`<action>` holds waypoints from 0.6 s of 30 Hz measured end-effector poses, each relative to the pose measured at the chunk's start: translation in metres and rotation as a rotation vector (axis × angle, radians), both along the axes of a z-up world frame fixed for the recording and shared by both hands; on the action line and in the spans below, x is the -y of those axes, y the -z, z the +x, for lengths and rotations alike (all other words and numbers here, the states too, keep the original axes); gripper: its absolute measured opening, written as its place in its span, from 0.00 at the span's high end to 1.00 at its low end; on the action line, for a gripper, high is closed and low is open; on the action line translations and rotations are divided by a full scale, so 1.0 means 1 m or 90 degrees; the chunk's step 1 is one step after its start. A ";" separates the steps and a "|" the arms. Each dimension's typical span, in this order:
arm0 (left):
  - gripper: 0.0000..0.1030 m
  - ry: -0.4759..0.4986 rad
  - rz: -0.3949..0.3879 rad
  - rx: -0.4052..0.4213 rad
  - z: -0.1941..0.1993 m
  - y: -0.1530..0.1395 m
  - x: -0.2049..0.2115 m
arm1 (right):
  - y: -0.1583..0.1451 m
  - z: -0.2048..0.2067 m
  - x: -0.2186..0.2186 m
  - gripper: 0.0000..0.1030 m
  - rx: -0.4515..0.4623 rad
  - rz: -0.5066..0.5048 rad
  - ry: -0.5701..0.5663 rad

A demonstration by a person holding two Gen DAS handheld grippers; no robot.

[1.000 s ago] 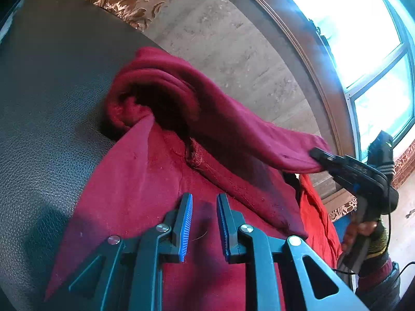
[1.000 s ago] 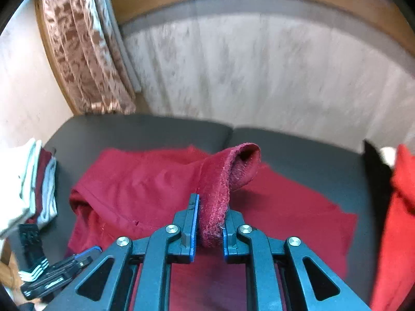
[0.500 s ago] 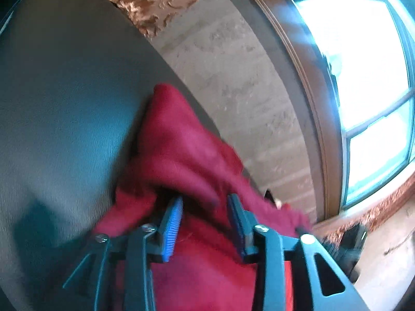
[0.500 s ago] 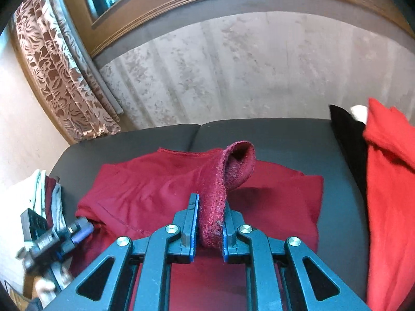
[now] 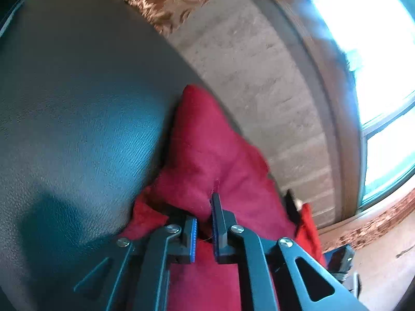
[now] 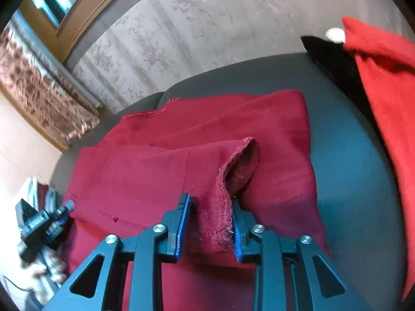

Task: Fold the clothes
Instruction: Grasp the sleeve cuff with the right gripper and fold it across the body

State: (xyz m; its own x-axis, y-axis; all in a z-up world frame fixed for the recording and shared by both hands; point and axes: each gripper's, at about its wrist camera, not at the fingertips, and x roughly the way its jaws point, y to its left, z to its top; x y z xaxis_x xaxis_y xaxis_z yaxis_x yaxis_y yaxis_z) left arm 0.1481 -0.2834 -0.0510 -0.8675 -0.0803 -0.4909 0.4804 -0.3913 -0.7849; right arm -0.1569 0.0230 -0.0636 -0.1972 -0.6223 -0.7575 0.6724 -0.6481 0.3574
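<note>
A dark red garment (image 6: 160,171) lies spread on a dark leather couch (image 6: 347,160). My right gripper (image 6: 210,223) has its jaws apart, and a rolled hem edge of the garment (image 6: 220,202) lies loosely between them. My left gripper (image 5: 205,220) has closed on a bunched fold of the same garment (image 5: 207,155) at its left edge. The left gripper also shows in the right wrist view (image 6: 44,223), at the garment's left side.
A bright red cloth (image 6: 384,98) and a black item (image 6: 334,59) lie on the couch at the right. Folded light clothes (image 6: 31,189) sit at the far left. A wall (image 6: 207,26), a patterned curtain (image 6: 39,90) and a window (image 5: 376,51) stand behind the couch.
My right gripper's jaws have opened and the hem now lies slack between them. My left gripper moved in and closed on the garment's left fold. The garment's upper part has folded over.
</note>
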 end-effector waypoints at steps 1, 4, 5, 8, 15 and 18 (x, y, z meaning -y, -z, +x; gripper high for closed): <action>0.93 -0.008 -0.005 -0.018 0.006 -0.005 0.000 | -0.004 0.003 0.002 0.76 -0.012 0.005 -0.010; 0.93 -0.017 -0.016 -0.022 0.008 -0.011 0.001 | -0.030 0.019 0.002 0.85 -0.065 -0.021 -0.039; 0.93 -0.016 -0.024 -0.007 0.006 -0.009 0.000 | -0.032 0.022 0.004 0.85 -0.080 -0.015 -0.045; 0.93 -0.013 -0.025 0.046 0.003 0.006 -0.002 | -0.024 0.028 0.010 0.85 -0.103 0.026 -0.055; 0.91 -0.014 -0.096 0.092 0.029 -0.004 -0.025 | 0.005 0.024 -0.001 0.58 -0.088 0.030 -0.032; 0.86 -0.024 -0.091 0.094 0.041 -0.012 -0.033 | -0.007 0.030 -0.005 0.44 -0.130 0.046 -0.029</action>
